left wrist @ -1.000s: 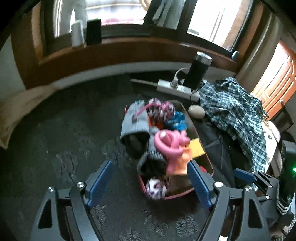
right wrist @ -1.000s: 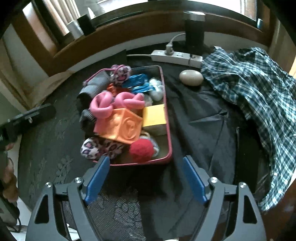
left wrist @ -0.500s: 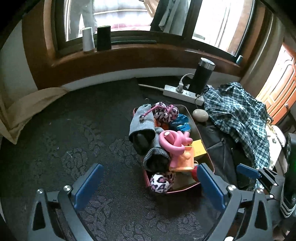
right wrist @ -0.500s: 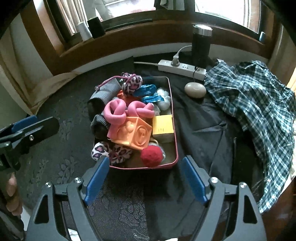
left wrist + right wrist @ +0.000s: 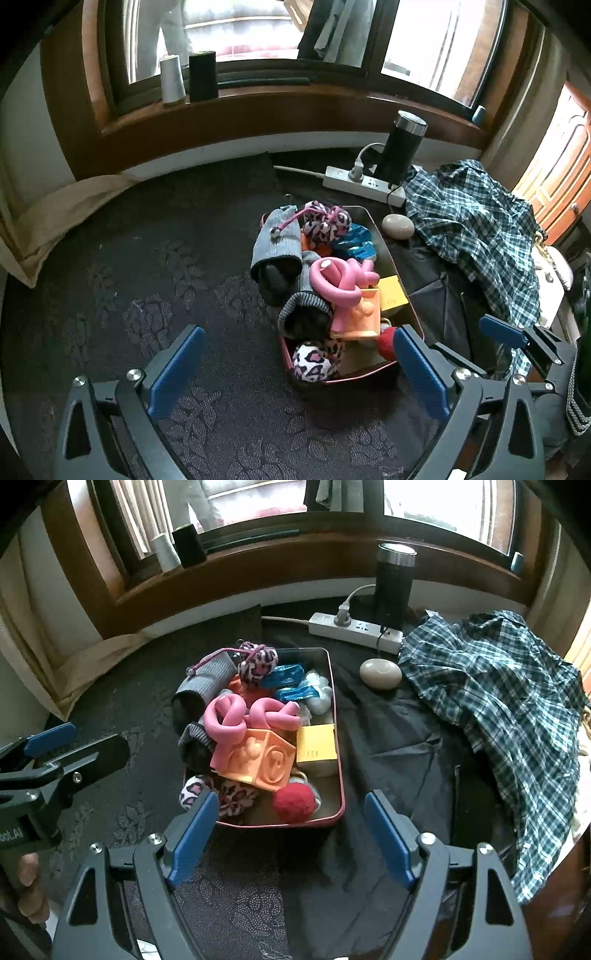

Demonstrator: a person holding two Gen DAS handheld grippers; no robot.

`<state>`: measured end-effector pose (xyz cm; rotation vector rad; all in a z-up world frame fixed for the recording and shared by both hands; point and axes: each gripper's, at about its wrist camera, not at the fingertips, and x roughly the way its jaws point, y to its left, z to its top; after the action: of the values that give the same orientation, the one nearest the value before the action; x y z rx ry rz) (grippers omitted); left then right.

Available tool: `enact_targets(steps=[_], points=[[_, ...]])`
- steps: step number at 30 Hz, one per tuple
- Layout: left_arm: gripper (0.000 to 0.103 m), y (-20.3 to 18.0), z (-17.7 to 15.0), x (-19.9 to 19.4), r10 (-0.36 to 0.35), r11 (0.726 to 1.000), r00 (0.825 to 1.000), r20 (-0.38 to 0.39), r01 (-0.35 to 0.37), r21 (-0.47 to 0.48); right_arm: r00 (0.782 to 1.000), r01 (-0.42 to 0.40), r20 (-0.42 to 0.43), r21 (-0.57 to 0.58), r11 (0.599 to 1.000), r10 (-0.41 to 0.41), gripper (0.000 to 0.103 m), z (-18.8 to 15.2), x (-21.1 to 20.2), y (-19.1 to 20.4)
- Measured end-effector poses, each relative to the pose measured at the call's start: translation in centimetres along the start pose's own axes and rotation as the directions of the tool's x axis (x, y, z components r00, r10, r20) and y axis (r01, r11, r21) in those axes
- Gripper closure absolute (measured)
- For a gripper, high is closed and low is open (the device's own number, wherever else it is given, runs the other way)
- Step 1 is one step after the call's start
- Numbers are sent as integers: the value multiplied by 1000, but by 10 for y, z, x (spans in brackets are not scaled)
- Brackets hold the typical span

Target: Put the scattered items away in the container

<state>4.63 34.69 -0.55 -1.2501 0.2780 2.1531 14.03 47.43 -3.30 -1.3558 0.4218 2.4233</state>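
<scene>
1. Dark patterned cloth (image 5: 122,812) covers the surface below a wooden window sill (image 5: 258,565), where a white cone (image 5: 164,552) and a black cylinder (image 5: 188,544) stand.
2. At the far left of the right wrist view, the left gripper (image 5: 295,365) hangs with its jaws spread wide and nothing between them.
3. Mid-scene sits the red-rimmed tray (image 5: 341,790), heaped with grey socks (image 5: 214,675), a pink twisted toy (image 5: 236,720), an orange block (image 5: 258,757), a yellow box (image 5: 317,742), a red ball (image 5: 293,801) and leopard-print balls (image 5: 221,794).
4. The right gripper (image 5: 291,842) hovers just before the tray's near rim, jaws apart and empty.
5. Rightward lie a beige stone (image 5: 380,674), a power strip (image 5: 354,629), a black tumbler (image 5: 393,585) and a plaid shirt (image 5: 509,701).
</scene>
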Motion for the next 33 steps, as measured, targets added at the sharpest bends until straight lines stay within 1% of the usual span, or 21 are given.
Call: enact_targets(steps=[9,18,26,33], points=[[0,0,-4,1,16,1000,1000,-10,-16,0,1000,1,-11,-11,1000,-1,19,0,5,7],[0,2,-6,3,18,1000,1000,-20,-18,0,1000,-3,-24,-14,1000,3,19,0,11,9],[0,-1,-3,5,17,1000,1000,-20,-17,7,1000,15,-10,-12,1000,-15,19,7,8,9],[0,1,-3,10,18,1000,999,-33,-18,-1,999,26,-29,-8,1000,-26,19,9,15,9]])
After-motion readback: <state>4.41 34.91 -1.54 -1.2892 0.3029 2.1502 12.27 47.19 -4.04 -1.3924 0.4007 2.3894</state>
